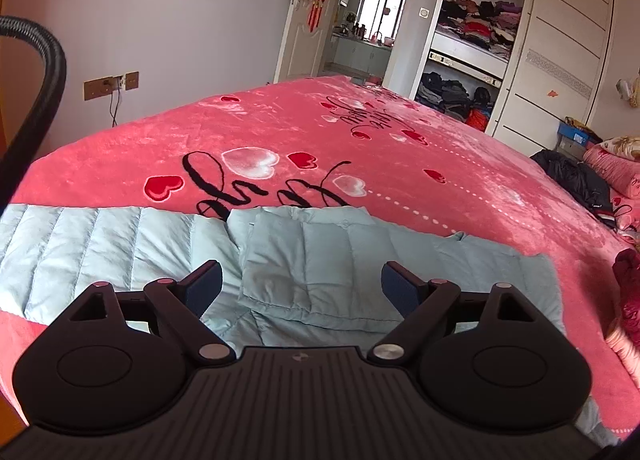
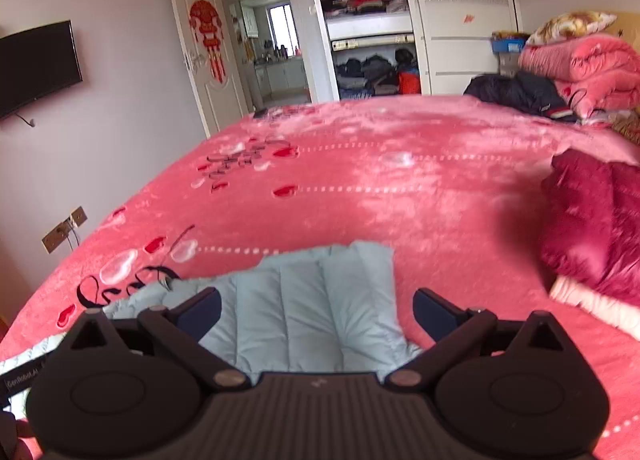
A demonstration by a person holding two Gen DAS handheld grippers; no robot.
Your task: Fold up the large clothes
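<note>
Both grippers, left [image 1: 302, 280] and right [image 2: 316, 310], hover with fingers wide and empty over the pale blue down jacket [image 1: 304, 260], partly folded on the bed's [image 1: 400, 180] near edge; further folds seem left.

The light blue jacket [image 1: 120, 244] is showing quilted, matt, slightly crinkled cloth. The pink blanket [image 1: 440, 164] is gleaming like plush fleece. The left gripper [image 1: 301, 284] and right gripper [image 2: 316, 310] are looking like matt black plastic with small metal pins.
</note>
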